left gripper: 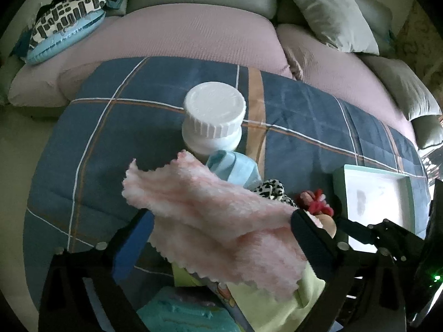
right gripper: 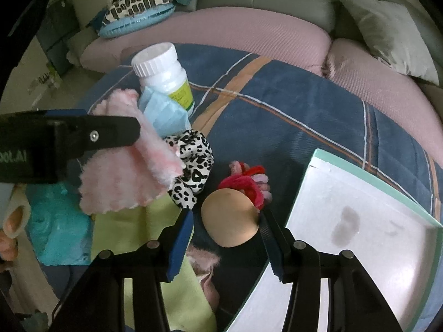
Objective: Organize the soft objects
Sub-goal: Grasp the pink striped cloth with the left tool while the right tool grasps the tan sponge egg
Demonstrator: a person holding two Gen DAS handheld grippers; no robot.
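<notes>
left claw [left gripper: 221, 235]: clamped on pink cloth [left gripper: 210, 210], raised | right claw [right gripper: 225, 232]: jaws apart, low

One pink cloth [left gripper: 210, 215]; one white bottle [left gripper: 214, 116]; one mask [right gripper: 163, 113]; one scrunchie [right gripper: 192, 166]; one tray [right gripper: 360, 221].

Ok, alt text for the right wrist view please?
Right claw hangs open around a tan oval pad on the plaid blanket, white tray to its right. Left claw holds a pink fuzzy cloth over the pile.

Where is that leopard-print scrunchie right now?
The leopard-print scrunchie lies on the blue quilt, between the pink cloth and the red yarn tie.
</notes>
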